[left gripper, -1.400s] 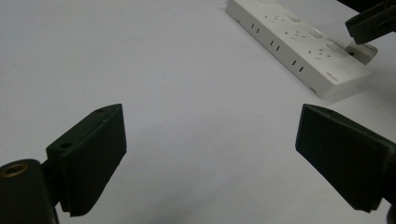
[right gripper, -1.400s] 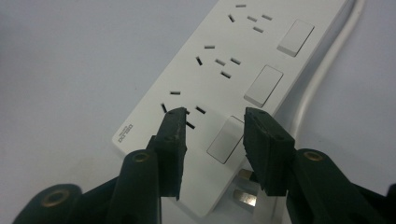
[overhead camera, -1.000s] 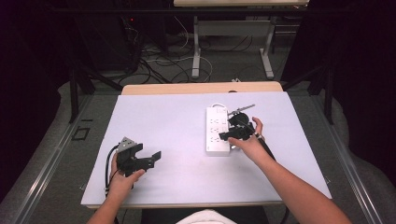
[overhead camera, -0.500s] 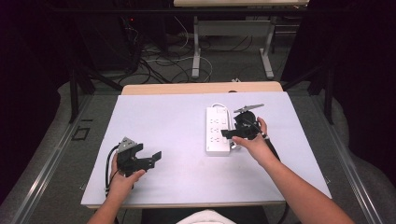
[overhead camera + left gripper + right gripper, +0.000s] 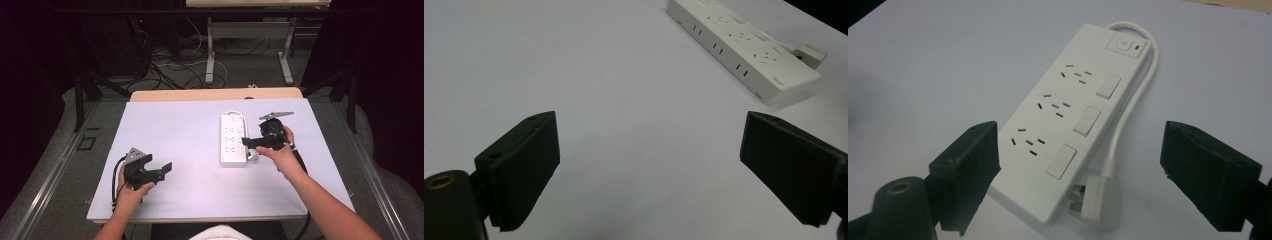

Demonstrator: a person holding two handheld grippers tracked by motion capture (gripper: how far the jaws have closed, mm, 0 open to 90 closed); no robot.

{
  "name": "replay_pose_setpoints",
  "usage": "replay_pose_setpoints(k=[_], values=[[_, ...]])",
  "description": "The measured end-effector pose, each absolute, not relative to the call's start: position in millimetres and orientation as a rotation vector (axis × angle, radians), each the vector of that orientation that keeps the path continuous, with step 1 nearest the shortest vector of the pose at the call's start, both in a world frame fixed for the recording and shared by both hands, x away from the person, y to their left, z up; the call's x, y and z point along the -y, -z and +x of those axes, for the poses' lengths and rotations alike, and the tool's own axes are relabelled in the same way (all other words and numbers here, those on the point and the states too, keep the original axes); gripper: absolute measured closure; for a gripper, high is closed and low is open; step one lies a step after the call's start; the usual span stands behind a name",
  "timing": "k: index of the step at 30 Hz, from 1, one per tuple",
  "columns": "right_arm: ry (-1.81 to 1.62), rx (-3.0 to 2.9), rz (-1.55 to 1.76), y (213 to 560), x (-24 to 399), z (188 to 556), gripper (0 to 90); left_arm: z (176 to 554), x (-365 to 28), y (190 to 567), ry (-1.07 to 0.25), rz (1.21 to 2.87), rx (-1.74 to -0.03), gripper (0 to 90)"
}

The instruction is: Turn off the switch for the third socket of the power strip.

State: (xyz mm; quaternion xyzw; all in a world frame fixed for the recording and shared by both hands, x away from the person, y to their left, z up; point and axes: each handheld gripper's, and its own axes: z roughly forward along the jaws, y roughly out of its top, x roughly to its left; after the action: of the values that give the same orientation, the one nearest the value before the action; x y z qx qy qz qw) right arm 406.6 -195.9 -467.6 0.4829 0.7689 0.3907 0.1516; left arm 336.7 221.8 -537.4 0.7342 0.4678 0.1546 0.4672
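Observation:
A white power strip [image 5: 233,141] lies on the white table top [image 5: 190,135], right of centre, with its three socket groups and switches facing up. Its white cord [image 5: 1133,95] loops along one side and ends in a white plug [image 5: 1100,200] lying beside the strip's near end. My right gripper [image 5: 249,142] hovers open just above that near end and the plug; in the right gripper view [image 5: 1080,175] its jaws stand wide apart around them. My left gripper [image 5: 162,170] rests open at the front left, empty, far from the strip [image 5: 744,47].
The table's front edge [image 5: 215,217] runs just before the person's forearms. Behind the table stand a desk frame [image 5: 247,45] and loose floor cables [image 5: 175,62]. Dark curtains close off both sides.
My right gripper has shifted slightly toward the near end of the power strip. The left gripper has stayed put.

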Motion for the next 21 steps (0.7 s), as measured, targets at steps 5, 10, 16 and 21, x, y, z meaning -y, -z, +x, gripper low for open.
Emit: replay_pose_setpoints(k=[5,10,16,21], values=[[-1.126,-2.177,1.374,462,203,400,15.0,336,-222,537,-0.380,1.800,-1.147,9.2],[-1.143,-2.156,1.367,457,211,395,15.0,336,-222,537,-0.380,1.799,-1.148,9.2],[-1.132,-2.137,1.349,454,223,386,12.5,336,-221,537,-0.381,1.799,-1.147,9.2],[-1.115,-2.116,1.345,455,235,378,7.3,336,-221,537,-0.381,1.798,-1.148,9.2]])
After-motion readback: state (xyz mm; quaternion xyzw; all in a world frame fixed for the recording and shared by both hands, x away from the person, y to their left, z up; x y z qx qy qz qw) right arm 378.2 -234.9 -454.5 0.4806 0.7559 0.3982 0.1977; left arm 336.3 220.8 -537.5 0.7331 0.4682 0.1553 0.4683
